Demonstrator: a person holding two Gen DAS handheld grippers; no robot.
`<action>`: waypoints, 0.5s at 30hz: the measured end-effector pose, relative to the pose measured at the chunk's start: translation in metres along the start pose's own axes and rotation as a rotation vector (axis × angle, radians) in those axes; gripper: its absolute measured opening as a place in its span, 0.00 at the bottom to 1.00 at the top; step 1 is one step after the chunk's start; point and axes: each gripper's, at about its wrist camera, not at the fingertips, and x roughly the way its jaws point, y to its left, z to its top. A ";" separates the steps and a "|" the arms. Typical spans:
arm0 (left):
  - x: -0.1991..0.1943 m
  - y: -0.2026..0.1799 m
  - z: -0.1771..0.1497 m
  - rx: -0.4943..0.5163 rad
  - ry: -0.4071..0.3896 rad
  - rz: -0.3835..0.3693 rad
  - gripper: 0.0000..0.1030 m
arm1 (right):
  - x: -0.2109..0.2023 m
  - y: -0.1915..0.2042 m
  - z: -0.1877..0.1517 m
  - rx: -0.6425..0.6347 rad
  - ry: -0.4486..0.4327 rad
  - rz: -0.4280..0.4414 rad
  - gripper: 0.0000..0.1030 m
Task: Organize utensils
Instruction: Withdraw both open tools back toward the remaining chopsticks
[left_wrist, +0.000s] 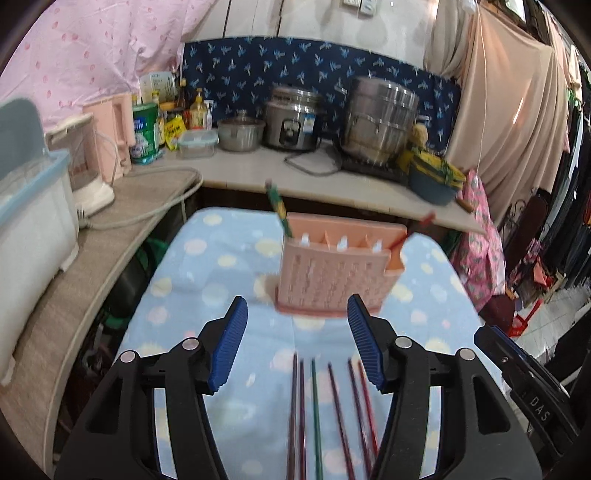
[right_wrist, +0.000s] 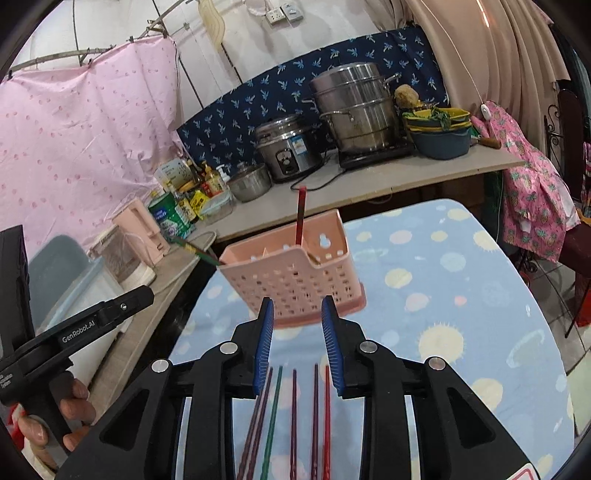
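A pink perforated utensil holder (left_wrist: 332, 273) stands on the blue dotted cloth; it also shows in the right wrist view (right_wrist: 295, 273). A green chopstick (left_wrist: 279, 208) leans out of its left end, and a red chopstick (right_wrist: 300, 216) stands in its right part. Several chopsticks, dark red and one green (left_wrist: 316, 417), lie side by side on the cloth between the fingers of my left gripper (left_wrist: 297, 341), which is open and empty. My right gripper (right_wrist: 297, 343) is open and empty above the same chopsticks (right_wrist: 293, 417), just in front of the holder.
A counter (left_wrist: 243, 170) behind the table carries a rice cooker (left_wrist: 291, 123), steel pots (left_wrist: 380, 118), bottles, and a blue basin (left_wrist: 434, 181). A side shelf at left holds a white kettle (left_wrist: 85, 162) and a plastic bin (left_wrist: 29, 218). Clothes hang at right.
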 end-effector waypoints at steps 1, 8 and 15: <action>0.000 0.001 -0.011 0.003 0.018 0.006 0.52 | -0.002 -0.001 -0.011 -0.009 0.020 -0.008 0.26; 0.001 0.007 -0.071 0.021 0.114 0.024 0.52 | -0.016 -0.010 -0.074 -0.037 0.132 -0.042 0.26; -0.002 0.016 -0.119 0.024 0.186 0.045 0.52 | -0.024 -0.016 -0.126 -0.078 0.220 -0.069 0.26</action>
